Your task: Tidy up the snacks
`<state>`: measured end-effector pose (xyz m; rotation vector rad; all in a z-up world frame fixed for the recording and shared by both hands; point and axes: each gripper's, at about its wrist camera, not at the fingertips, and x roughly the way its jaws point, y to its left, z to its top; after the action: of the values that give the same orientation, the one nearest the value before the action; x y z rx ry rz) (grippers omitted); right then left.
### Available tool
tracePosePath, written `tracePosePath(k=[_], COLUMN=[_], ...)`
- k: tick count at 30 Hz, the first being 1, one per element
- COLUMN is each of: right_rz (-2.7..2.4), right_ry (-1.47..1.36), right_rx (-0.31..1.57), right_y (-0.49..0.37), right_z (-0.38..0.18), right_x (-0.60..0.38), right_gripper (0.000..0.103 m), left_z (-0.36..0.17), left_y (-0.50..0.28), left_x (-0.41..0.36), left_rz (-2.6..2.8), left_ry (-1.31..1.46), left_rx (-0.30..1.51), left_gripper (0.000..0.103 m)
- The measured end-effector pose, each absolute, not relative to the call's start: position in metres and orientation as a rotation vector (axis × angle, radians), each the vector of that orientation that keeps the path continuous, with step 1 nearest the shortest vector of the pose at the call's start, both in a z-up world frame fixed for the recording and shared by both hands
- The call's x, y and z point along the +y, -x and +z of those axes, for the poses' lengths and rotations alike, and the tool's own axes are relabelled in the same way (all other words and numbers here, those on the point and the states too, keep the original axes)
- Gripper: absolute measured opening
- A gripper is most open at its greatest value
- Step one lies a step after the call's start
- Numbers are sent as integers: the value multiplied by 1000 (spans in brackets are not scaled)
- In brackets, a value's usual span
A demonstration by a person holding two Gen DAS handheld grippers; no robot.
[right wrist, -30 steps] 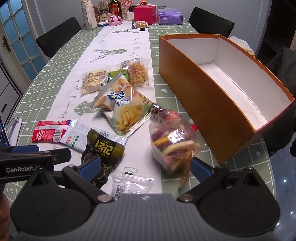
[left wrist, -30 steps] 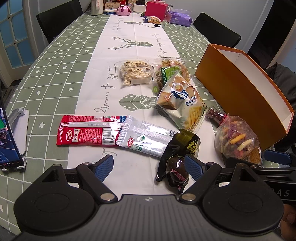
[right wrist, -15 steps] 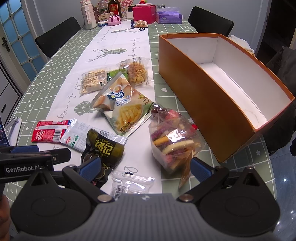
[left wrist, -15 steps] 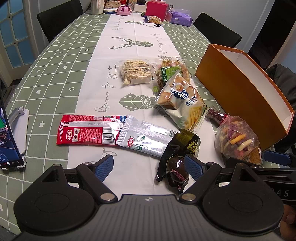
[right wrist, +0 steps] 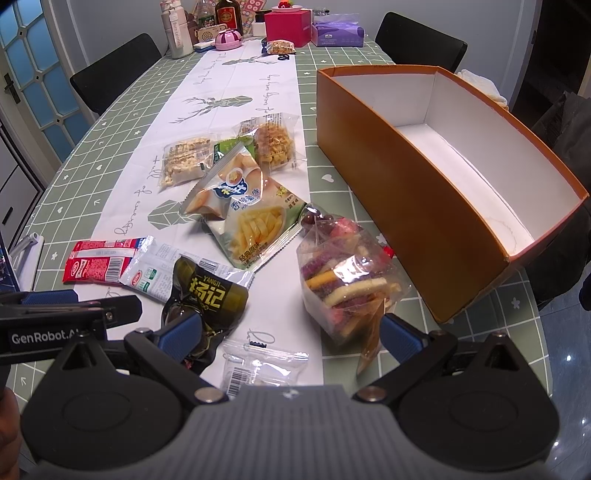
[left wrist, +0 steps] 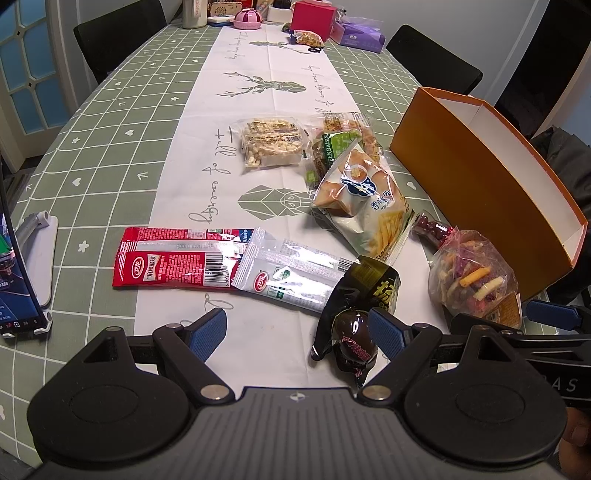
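Several snack packs lie on the white runner: a red sausage pack point(left wrist: 173, 263), a clear white one point(left wrist: 291, 277), a dark green pouch point(left wrist: 364, 295) point(right wrist: 207, 295), a chips bag point(left wrist: 364, 201) point(right wrist: 251, 218), a puffed rice pack point(left wrist: 271, 142), and a clear bag of mixed colourful crisps point(left wrist: 474, 280) point(right wrist: 347, 277). An empty orange box point(right wrist: 413, 192) point(left wrist: 476, 173) stands at the right. My left gripper point(left wrist: 297, 330) hovers open, low over the near table edge, its right finger by the dark pouch. My right gripper point(right wrist: 291, 334) is open just before the colourful bag, over a small clear sachet point(right wrist: 262, 363).
A phone on a white stand point(left wrist: 22, 266) sits at the left edge. Bottles, a pink box point(right wrist: 288, 22) and a purple tissue pack point(right wrist: 338, 31) crowd the far end. Black chairs point(right wrist: 118, 70) flank the table. The other gripper's arm point(right wrist: 70, 317) reaches in at left.
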<state>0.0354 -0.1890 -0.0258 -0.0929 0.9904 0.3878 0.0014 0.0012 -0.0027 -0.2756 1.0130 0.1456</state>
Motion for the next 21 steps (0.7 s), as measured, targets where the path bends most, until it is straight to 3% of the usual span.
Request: tracePosePath(k=[21], right_rz=[386], right_ry=[91], right_rx=[1004], right_y=[-34], right_z=[-27], right_x=[-188], right_gripper=[100], left_z=[-6], left_y=[1], left_x=[-2], left_rz=[144], left_ry=[273], left_rx=[1016], left_gripper=[101])
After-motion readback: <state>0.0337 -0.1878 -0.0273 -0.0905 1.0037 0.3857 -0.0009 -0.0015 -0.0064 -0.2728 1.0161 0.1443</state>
